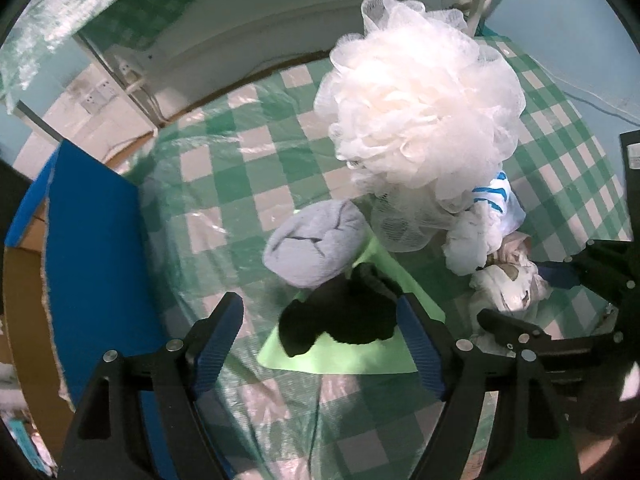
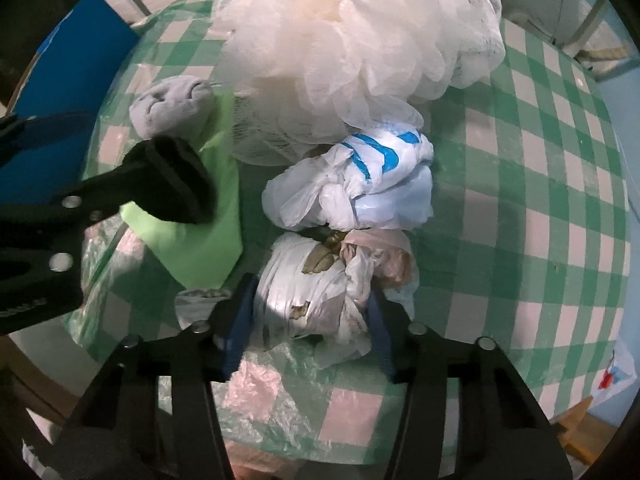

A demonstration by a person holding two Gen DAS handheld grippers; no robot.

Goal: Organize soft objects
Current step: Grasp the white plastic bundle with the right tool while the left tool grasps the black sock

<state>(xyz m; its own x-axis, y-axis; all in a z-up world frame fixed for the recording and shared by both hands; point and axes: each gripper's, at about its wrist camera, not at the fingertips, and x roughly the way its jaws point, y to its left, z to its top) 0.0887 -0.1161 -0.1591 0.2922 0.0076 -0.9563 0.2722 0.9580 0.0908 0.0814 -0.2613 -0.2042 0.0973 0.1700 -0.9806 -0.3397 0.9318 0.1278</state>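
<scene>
A black rolled sock [image 1: 344,312] lies on a light green cloth [image 1: 360,354], next to a grey rolled sock [image 1: 314,244]. My left gripper [image 1: 320,320] is open, its fingers on either side of the black sock. A big white mesh bath pouf [image 1: 424,108] stands behind. In the right wrist view my right gripper [image 2: 310,312] has its fingers around a knotted white-and-brown plastic bag [image 2: 320,284], with the pads at its sides. A white bag with blue stripes [image 2: 360,184] lies just beyond it, under the pouf [image 2: 352,28].
Everything sits on a green-and-white checked tablecloth [image 2: 540,200] under clear plastic. A blue-lined cardboard box [image 1: 92,248] stands at the left table edge. The left gripper's arm [image 2: 60,220] reaches in at the left of the right wrist view.
</scene>
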